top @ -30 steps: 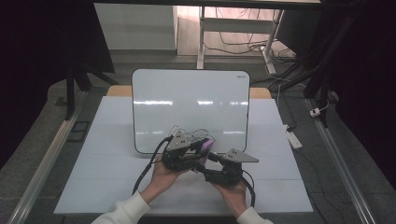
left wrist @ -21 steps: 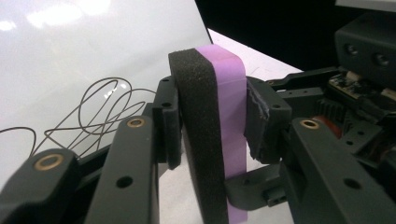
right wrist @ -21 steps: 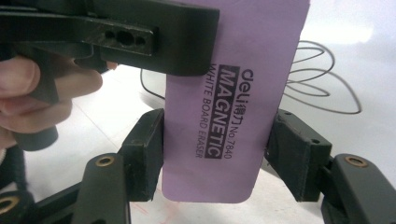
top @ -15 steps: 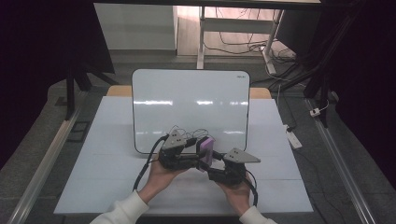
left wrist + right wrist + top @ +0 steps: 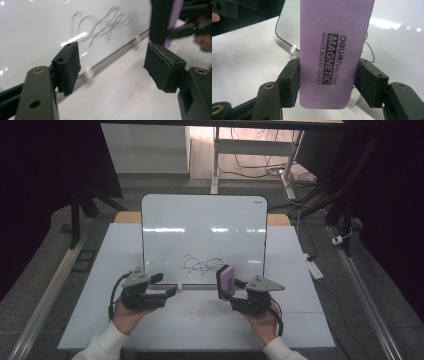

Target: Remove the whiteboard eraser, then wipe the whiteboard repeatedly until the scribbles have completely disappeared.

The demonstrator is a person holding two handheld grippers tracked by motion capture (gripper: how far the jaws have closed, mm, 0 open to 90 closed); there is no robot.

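Over white table (image 5: 200, 320), right tongs (image 5: 226, 287) gripping upright eraser (image 5: 226, 280).

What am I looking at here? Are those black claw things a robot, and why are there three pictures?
No robot: a person holds a two-jaw tool in each hand. One picture comes from a fixed camera above the white table; the other two come from small cameras riding on each tool, looking along its black jaws. On the table lies a whiteboard with a black scribble on it. The right gripper is clamped on a purple eraser, printed "magnetic white board eraser", and holds it on end. The left gripper has just been opening its jaws; in its own view they stand apart with nothing between them, facing the scribble.
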